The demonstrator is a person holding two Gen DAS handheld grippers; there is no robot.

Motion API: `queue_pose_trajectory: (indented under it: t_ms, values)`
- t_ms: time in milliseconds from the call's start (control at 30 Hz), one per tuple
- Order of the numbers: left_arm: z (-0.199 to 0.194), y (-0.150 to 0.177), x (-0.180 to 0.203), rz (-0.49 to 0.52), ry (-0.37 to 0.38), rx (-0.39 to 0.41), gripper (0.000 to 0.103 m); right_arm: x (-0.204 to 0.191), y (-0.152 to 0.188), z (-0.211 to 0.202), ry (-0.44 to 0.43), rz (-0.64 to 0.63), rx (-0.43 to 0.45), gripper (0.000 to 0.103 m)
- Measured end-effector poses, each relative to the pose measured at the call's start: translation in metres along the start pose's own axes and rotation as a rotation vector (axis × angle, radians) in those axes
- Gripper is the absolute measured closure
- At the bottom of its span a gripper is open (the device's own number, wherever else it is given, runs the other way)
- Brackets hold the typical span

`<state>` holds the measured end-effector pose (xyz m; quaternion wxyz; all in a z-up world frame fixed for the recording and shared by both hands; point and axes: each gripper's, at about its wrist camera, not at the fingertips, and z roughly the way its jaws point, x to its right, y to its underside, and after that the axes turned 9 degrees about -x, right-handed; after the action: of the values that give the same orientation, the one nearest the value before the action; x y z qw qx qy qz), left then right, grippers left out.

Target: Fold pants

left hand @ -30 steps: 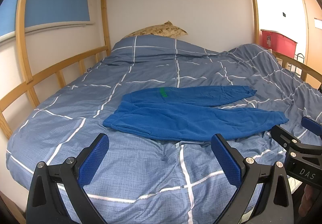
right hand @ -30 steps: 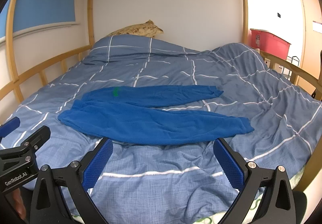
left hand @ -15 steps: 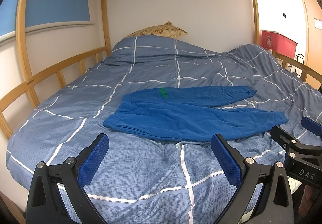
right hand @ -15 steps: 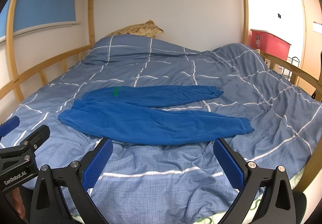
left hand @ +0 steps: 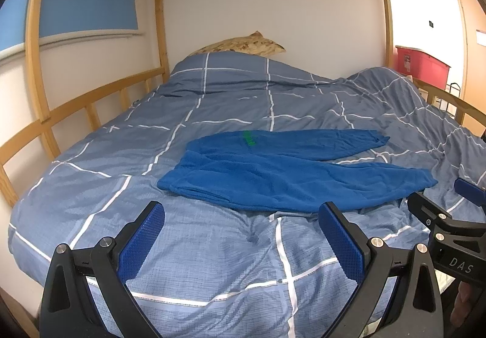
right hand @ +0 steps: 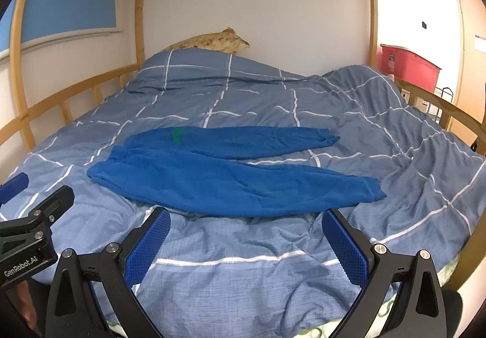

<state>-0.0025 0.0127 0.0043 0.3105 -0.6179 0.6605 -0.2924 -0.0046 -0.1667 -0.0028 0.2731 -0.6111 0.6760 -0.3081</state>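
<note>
Blue fleece pants (left hand: 282, 174) (right hand: 224, 174) lie flat on the bed, waistband to the left with a small green tag (left hand: 249, 138), both legs stretched to the right and slightly apart. My left gripper (left hand: 240, 225) hovers open over the quilt at the near edge, just short of the pants, nothing between its blue pads. My right gripper (right hand: 246, 228) is also open and empty, close in front of the near leg. Each gripper shows at the edge of the other's view: the right gripper (left hand: 449, 216) and the left gripper (right hand: 27, 216).
A blue quilt (left hand: 212, 262) with white lines covers the bed and bunches up at the right. Wooden rails (left hand: 60, 122) run along the left and the right side (right hand: 449, 107). A patterned pillow (left hand: 243, 46) lies at the head. A red bin (right hand: 410, 67) stands beyond the bed.
Almost nothing has changed; both grippers stay open near the foot of the bed and the pants lie as before.
</note>
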Motion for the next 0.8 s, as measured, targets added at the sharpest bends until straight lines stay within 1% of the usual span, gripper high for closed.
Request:
queue_pose_trajectory:
  t_ms: [200, 333, 400, 500, 533, 633, 733, 800]
  values:
    - [0.007, 0.005, -0.009, -0.014, -0.005, -0.013, 0.0, -0.011, 0.001, 0.007, -0.001, -0.015, -0.011, 0.001]
    - [0.019, 0.007, -0.021, -0.012, -0.029, -0.018, 0.0, -0.024, 0.0, 0.015, -0.019, -0.012, -0.001, 0.001]
    - [0.026, 0.006, -0.03, -0.01, -0.042, -0.009, 0.0, -0.032, 0.0, 0.023, -0.051, -0.002, 0.008, 0.001]
    - [0.037, 0.001, -0.044, 0.0, -0.082, 0.007, 0.0, -0.049, -0.002, 0.041, -0.096, -0.009, 0.009, 0.001]
    - [0.043, -0.002, -0.051, 0.005, -0.104, 0.009, 0.0, -0.056, -0.003, 0.048, -0.103, -0.019, 0.003, 0.001]
    - [0.058, -0.01, -0.067, 0.025, -0.134, 0.007, 0.001, -0.072, -0.009, 0.064, -0.129, -0.027, 0.009, 0.002]
    - [0.07, -0.016, -0.08, 0.037, -0.134, -0.001, 0.002, -0.087, -0.016, 0.075, -0.152, -0.031, 0.028, 0.002]
    - [0.083, -0.021, -0.09, 0.037, -0.124, -0.029, 0.005, -0.098, -0.02, 0.083, -0.164, -0.032, 0.046, 0.003]
